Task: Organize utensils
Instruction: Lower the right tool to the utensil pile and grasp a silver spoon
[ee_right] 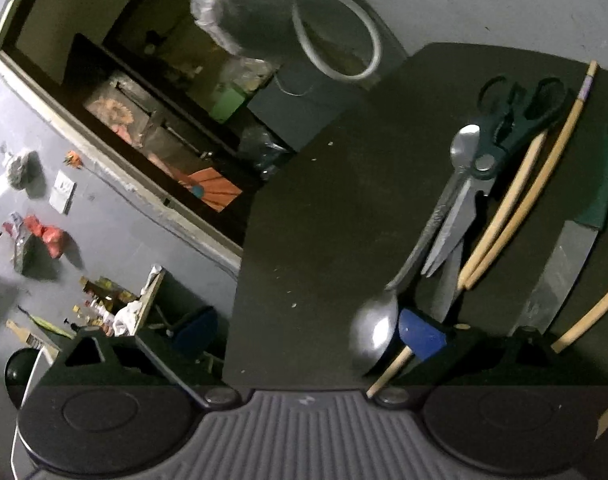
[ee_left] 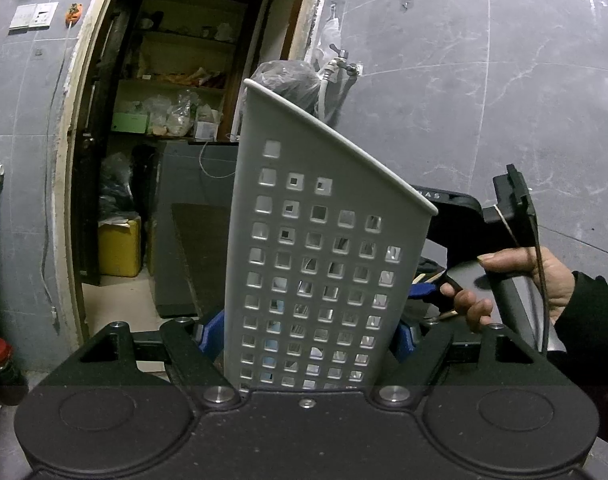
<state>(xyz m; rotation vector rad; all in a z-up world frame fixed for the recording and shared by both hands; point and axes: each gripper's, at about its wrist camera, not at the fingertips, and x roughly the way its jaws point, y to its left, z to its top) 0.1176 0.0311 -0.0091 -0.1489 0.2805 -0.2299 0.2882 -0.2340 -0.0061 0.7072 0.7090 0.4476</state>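
- Grey marbled wall tiles and an open pantry doorway with cluttered shelves fill the background of the left wrist view.
- Front and centre, the left gripper (ee_left: 310,344) has its jaws closed narrow on the lower part of a white plastic utensil holder (ee_left: 324,248), one blue pad on each side wall.
- That holder is a tall caddy with a slanted rim and rows of square holes. It is lifted in front of the camera, roughly upright; what lies below it is hidden.
- I judge it light, stiff and slightly springy, so a hard squeeze could bow the thin walls. A low grip on two opposite walls suits it.
- At the right edge, a person's hand (ee_left: 516,284) in a dark sleeve holds the right gripper's handle.
- Turning to the right wrist view, a dark worktop (ee_right: 316,240) carries the loose utensils along its right side.
- The right gripper (ee_right: 328,340) hangs above the near edge. Only one blue pad is clear, so I cannot tell how wide the jaws stand.
- A steel spoon (ee_right: 374,332) lies bowl-first just beside that pad. It looks smooth, rigid and likely slippery; the thin handle is the better hold.
- Further back lie black-handled scissors (ee_right: 484,168), shut. Take them near the pivot.
- Wooden chopsticks (ee_right: 520,200) sit beside them: light, thin, apt to roll.
- A green-handled knife (ee_right: 564,264) is nearest the right edge; take it by the handle.
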